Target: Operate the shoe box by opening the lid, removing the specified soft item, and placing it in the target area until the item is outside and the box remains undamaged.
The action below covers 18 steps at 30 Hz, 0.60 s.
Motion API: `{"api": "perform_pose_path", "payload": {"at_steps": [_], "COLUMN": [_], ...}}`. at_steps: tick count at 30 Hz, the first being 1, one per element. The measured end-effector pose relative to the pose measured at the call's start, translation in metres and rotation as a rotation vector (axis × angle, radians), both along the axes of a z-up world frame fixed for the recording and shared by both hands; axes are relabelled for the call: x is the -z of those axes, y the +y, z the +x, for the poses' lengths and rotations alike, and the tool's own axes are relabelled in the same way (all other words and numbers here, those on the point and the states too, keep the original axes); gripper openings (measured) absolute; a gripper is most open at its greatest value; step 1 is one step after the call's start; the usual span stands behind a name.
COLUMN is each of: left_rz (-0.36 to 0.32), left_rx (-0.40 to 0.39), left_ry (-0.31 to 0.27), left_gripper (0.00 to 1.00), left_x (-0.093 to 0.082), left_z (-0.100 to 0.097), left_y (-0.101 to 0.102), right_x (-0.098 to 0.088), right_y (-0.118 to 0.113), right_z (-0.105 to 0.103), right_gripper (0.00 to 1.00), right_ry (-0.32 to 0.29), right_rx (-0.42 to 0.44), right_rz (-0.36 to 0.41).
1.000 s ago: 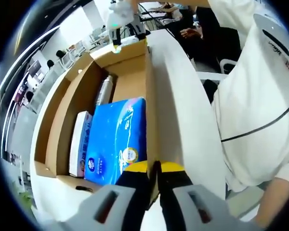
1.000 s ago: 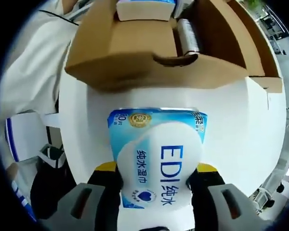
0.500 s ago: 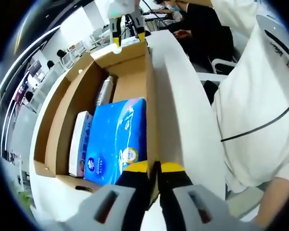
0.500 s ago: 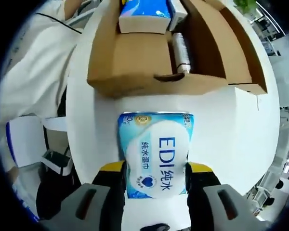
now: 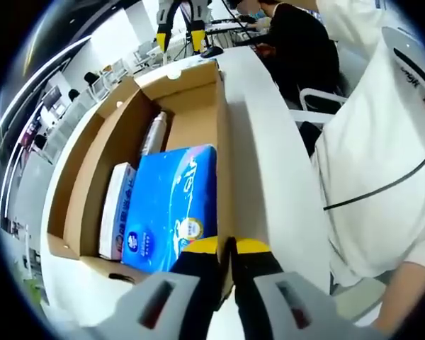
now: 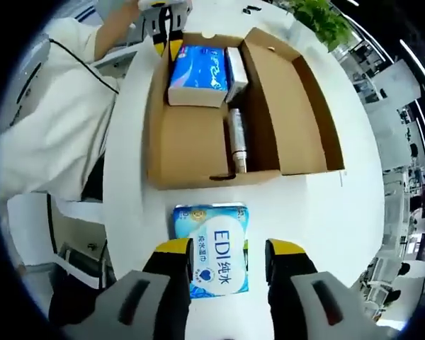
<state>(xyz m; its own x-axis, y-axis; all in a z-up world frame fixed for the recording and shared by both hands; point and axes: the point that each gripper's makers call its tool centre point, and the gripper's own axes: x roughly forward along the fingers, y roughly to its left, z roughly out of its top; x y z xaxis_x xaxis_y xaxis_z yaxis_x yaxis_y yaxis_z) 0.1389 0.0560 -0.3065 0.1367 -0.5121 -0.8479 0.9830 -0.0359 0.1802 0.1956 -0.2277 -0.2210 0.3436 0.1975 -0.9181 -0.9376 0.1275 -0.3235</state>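
Soft white-and-blue wet-wipe pack (image 6: 212,254) lies flat on the white table (image 6: 354,212), just outside the open brown cardboard shoe box (image 6: 191,145). Right gripper (image 6: 221,261) stands above it, jaws spread, nothing held. Left gripper (image 5: 225,256) is clamped on the shoe box's side wall.

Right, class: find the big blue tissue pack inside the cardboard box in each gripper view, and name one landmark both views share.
Left gripper view: the blue tissue pack lies low and centre-left, against the box's near end, just above the hand-held gripper's jaws.
Right gripper view: the same pack sits near the top, at the box's far end.
Shared landmark: the silvery cylinder lying in the shoe box.
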Motion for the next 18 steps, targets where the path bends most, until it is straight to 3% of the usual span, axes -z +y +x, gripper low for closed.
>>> {"api": "perform_pose_path", "payload": {"at_steps": [7,11,16,17,18], "left_rz": [0.0,-0.002,0.003,0.005,0.013], "left_rx": [-0.001,0.0,0.002,-0.007,-0.077], "left_ry": [0.006,0.002,-0.004,-0.003,0.035], "left_gripper": [0.05,0.05,0.05,0.05,0.05], "left_x": [0.002,0.002,0.002,0.003,0.004], "left_z": [0.0,0.0,0.0,0.0,0.0], "left_y": [-0.001,-0.001,-0.001,-0.001,0.001], "right_x": [-0.004,-0.004,-0.013,-0.013,-0.012], "right_y": [0.015,0.029,0.04,0.04,0.043], "right_z": [-0.002,0.004,0.015,0.013,0.012], "right_gripper": [0.36,0.35,0.24,0.2,0.18], "right_ry": [-0.013,-0.077,-0.192,-0.184,-0.165], "right_rx": [-0.029,-0.058,-0.115,-0.108,-0.086], "right_rz": [0.003,0.06,0.084,0.087,0.116]}}
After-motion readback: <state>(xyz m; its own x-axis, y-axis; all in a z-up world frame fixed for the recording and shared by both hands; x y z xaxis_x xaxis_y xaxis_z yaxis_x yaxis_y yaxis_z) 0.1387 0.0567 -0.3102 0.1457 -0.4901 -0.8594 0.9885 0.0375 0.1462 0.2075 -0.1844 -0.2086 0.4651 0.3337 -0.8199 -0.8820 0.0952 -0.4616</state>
